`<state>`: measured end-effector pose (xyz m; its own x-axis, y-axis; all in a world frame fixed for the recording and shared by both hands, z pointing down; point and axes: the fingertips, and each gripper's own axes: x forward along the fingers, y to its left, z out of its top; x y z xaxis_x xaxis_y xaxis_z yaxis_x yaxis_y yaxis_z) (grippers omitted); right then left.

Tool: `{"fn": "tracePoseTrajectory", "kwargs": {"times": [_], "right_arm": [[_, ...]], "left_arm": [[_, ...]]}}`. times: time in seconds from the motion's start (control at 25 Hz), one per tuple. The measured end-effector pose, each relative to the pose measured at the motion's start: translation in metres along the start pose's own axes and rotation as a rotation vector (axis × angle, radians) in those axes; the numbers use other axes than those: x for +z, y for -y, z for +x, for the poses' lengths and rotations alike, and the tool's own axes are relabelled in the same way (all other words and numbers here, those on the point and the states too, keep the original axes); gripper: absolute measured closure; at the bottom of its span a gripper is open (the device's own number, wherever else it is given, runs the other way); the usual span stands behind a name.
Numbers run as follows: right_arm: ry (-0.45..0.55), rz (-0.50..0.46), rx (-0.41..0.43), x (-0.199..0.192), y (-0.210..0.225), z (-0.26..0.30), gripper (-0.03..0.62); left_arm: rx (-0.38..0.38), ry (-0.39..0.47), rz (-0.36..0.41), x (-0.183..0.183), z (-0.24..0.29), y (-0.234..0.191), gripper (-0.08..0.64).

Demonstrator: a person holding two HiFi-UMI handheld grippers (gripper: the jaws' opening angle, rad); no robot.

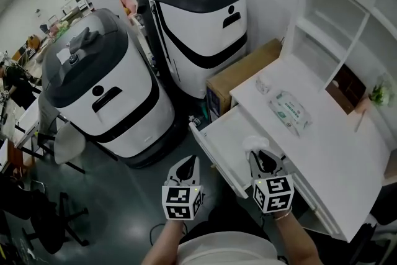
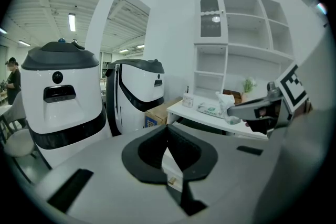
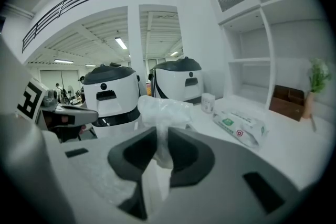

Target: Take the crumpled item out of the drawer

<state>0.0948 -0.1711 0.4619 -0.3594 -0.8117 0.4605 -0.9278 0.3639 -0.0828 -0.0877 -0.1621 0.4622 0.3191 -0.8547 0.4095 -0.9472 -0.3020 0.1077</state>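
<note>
Pinching crumpled plastic [image 3: 163,107], right gripper [image 1: 257,156] tilts down above drawer [image 1: 220,133].

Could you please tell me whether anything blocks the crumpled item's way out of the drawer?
Nothing visible does: the right gripper pinches the crumpled item above the open drawer, with nothing over it.

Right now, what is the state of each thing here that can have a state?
drawer: pulled out, open.
right gripper: shut on the crumpled item.
crumpled item: pinched between the jaws, above the drawer.
left gripper: shut, empty.
wipes pack: lying flat on the desk.
</note>
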Motion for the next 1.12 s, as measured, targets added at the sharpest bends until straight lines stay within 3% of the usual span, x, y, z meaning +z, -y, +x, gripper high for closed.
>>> {"fn": "tracePoseTrajectory", "kwargs": {"times": [0.48,1.12], "right_arm": [[0.07,0.022,-0.023,0.014,-0.01,-0.027,0.528],[0.086,0.036,-0.033,0.018,-0.017,-0.037,0.534]], "left_arm": [[-0.028,0.025,0.019,0.004,-0.009,0.003,0.569],[-0.034,0.036,0.014,0.005,-0.013,-0.006,0.569]]}}
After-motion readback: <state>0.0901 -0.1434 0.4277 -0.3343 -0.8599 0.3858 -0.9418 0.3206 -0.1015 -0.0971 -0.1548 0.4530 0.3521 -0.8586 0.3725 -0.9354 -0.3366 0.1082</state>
